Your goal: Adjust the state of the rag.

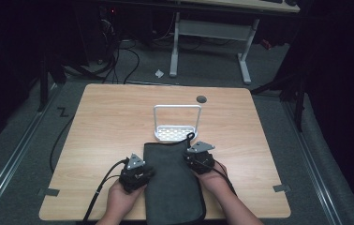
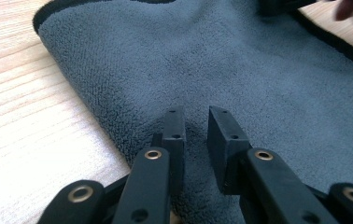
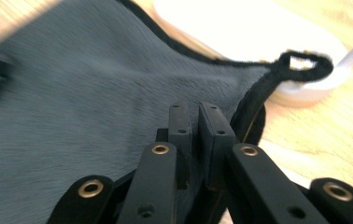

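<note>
Dark floor with trailing cables and the white legs of a second desk is seen beyond the far edge of the wooden desk (image 1: pixel 109 122), on which the work is laid out. At the middle of the near edge a dark grey towel (image 1: pixel 173 183) is spread, folded lengthwise, its near end hanging slightly over that edge and its far end reaching toward the desk's centre. Just past that far end a white rack (image 1: pixel 177 123) with a tall wire handle is stood, and the towel's black hanging loop (image 3: pixel 304 64) is lain against the rack's base. A small round dark hole (image 1: pixel 201 99) is set in the desk near the far edge.

The left gripper (image 2: pixel 195 126) is held at the towel's left side, its jaws narrowly parted with a ridge of pile gathered between them; whether the pads actually press on it cannot be told. The right gripper (image 3: pixel 197 122) is placed at the towel's far right corner, its jaws drawn tight together on the bound edge of the cloth, near the loop
</note>
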Demonstrator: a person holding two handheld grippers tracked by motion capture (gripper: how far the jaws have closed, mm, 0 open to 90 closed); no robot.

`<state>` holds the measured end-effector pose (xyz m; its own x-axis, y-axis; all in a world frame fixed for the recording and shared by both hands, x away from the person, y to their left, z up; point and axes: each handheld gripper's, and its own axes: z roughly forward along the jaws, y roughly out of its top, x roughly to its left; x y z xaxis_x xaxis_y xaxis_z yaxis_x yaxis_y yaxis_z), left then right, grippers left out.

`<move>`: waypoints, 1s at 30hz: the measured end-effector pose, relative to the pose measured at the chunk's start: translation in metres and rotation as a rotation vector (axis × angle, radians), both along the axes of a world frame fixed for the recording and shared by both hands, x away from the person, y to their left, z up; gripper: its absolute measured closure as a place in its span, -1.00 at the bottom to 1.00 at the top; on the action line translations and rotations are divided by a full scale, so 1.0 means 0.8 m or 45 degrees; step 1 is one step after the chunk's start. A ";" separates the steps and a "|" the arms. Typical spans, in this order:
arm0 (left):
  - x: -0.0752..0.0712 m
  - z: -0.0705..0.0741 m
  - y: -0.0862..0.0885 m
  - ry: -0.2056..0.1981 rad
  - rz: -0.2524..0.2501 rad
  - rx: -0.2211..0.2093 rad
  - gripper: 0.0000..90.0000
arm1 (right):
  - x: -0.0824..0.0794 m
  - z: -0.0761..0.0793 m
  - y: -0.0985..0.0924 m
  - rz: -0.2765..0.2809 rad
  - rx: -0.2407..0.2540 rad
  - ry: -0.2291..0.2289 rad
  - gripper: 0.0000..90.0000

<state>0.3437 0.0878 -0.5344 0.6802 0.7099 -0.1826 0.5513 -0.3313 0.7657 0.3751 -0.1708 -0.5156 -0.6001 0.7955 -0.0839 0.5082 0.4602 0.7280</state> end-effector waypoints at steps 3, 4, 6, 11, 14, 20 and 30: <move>0.001 -0.001 0.001 0.010 -0.009 -0.009 0.70 | 0.010 -0.011 -0.002 -0.024 -0.042 0.041 0.88; 0.001 -0.001 0.002 0.015 -0.011 -0.012 0.70 | 0.010 -0.012 -0.004 -0.020 -0.027 0.042 0.88; 0.001 -0.001 0.002 0.020 -0.015 -0.015 0.69 | 0.009 -0.012 -0.007 -0.027 -0.021 0.049 0.87; -0.007 -0.001 0.001 0.042 -0.060 -0.036 0.66 | -0.007 -0.015 -0.017 -0.025 0.009 0.032 0.85; -0.015 0.000 -0.001 0.057 -0.096 -0.037 0.66 | -0.022 -0.016 -0.024 -0.009 0.013 0.018 0.84; -0.031 0.003 -0.006 0.089 -0.173 -0.016 0.61 | -0.060 -0.016 -0.042 0.044 0.027 0.028 0.77; -0.006 0.021 0.010 0.036 -0.047 -0.112 0.33 | -0.073 -0.017 -0.051 0.064 0.059 0.037 0.71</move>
<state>0.3387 0.0955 -0.5178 0.6994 0.6648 -0.2624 0.5617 -0.2842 0.7770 0.3169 -0.2113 -0.5295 -0.6413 0.7667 -0.0297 0.5063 0.4519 0.7345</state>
